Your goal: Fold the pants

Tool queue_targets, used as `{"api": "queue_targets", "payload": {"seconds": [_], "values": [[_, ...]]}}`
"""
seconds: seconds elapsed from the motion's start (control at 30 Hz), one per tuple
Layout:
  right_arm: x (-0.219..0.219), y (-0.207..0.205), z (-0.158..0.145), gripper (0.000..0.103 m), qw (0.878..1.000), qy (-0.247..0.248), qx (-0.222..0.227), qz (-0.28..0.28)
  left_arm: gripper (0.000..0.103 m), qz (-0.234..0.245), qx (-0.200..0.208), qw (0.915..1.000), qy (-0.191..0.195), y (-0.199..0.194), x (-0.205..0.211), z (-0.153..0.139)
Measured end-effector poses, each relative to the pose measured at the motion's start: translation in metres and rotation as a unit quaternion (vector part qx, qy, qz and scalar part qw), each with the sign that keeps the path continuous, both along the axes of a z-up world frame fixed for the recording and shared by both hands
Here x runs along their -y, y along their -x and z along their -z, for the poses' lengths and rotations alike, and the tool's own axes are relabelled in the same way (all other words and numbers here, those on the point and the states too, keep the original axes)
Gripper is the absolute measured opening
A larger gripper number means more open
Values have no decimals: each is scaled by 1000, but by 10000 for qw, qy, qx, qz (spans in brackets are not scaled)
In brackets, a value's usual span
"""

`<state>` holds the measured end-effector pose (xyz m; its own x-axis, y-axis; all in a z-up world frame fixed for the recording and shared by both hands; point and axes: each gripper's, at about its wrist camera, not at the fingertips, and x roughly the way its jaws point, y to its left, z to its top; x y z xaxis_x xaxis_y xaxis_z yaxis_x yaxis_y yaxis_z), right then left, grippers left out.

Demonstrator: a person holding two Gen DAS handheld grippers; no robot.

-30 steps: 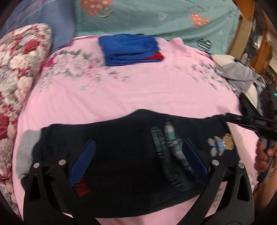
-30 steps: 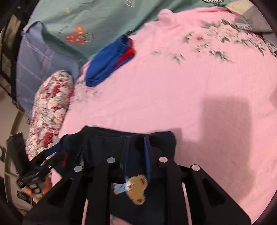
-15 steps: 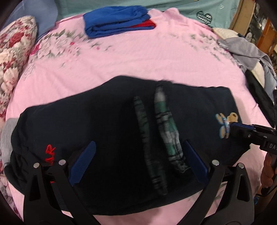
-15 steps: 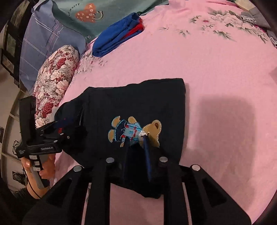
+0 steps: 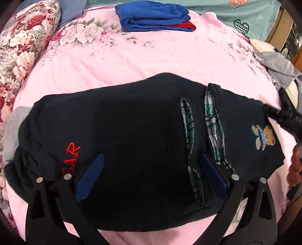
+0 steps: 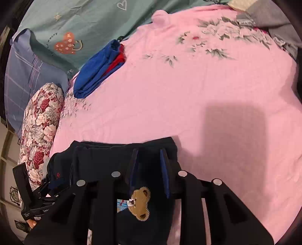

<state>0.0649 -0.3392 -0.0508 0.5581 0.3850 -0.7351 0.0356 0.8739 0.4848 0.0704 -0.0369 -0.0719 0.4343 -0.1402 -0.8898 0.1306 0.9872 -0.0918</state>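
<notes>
- Since half a second ago the right gripper [image 6: 149,165] has opened from nearly shut to a narrow gap; bear patch [image 6: 140,204] now sits lower in the right wrist view, behind its frame.
- Pants [image 5: 132,135], dark navy, lie spread flat across the near part of the pink bedsheet [image 5: 160,58]; their far edge curves across mid-bed, the near hem is just short of the camera.
- Left gripper [image 5: 151,175] jaws wide apart, hovering over the pants, holding nothing; whether the pads touch the cloth cannot be told.
- Right gripper jaws slightly parted over the bear-patch end; no cloth seen pinched between them.
- Plaid lining strips [image 5: 213,122] show at two slits right of centre; red lettering [image 5: 70,156] at the left end.
- Wide bare sheet beyond the pants up to the folded blue clothes [image 5: 152,17].
- Floral pillow [image 5: 20,45] bounds the left edge, grey clothes pile [image 5: 277,66] the right.
</notes>
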Motion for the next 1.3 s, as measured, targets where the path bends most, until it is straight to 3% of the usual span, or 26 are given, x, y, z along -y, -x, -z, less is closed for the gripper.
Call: {"api": "queue_targets", "payload": {"seconds": [0.17, 0.27, 0.43, 0.6, 1.1, 1.3], "values": [[5, 30, -25, 52, 9983, -139, 532, -205, 101, -174, 300, 9990, 282, 22, -25, -29], [17, 39, -29, 59, 9964, -282, 796, 26, 101, -490, 635, 9956, 485, 43, -58, -50], [23, 30, -10, 60, 9955, -611, 688, 222, 101, -1561, 538, 9857, 331, 62, -113, -49], [11, 25, 5, 60, 9981, -361, 484, 117, 101, -2103, 437, 9764, -222, 69, -130, -35], [7, 22, 16, 60, 9988, -375, 320, -51, 101, -2205, 156, 9748, -293, 51, -142, -16], [6, 22, 17, 60, 9988, -340, 332, -70, 101, -2181, 38, 9758, -137, 40, -146, -7]]}}
